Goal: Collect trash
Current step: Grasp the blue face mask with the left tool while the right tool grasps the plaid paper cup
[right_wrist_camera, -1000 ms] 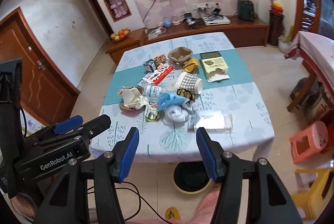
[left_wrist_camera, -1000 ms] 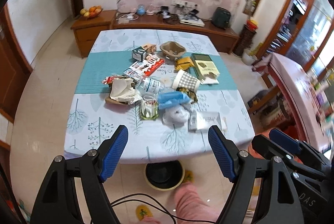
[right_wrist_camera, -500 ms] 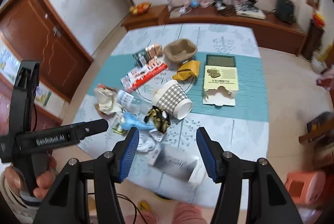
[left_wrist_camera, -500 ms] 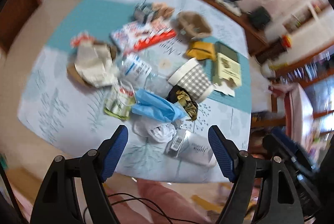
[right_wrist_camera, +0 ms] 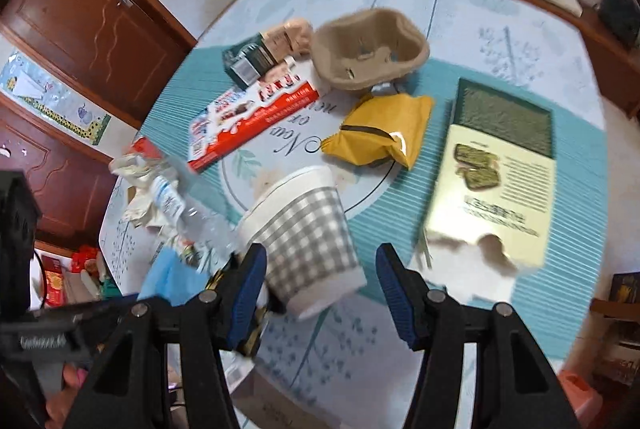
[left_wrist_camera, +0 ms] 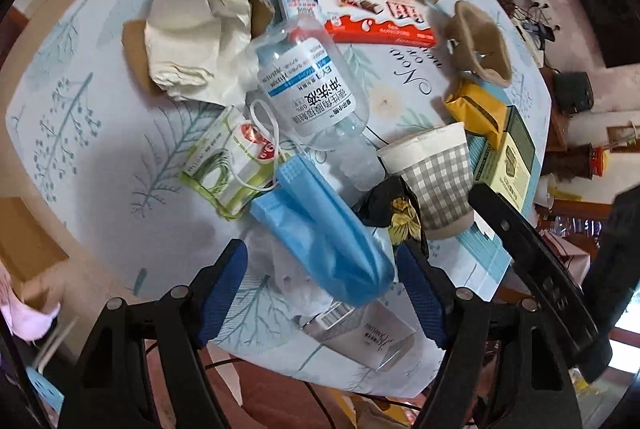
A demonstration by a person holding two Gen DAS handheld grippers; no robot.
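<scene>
On the table, the face mask lies between the bottle and the box.

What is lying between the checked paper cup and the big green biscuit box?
Nothing: in the right wrist view, only bare teal table runner separates the checked cup from the green box.

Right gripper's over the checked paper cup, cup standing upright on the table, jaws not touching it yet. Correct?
Not quite. The checked paper cup isn't upright: it lies on its side on the table, rim pointing away from the camera, as the right wrist view shows. The rest holds: the right gripper is over it, jaws open and clear of it.
</scene>
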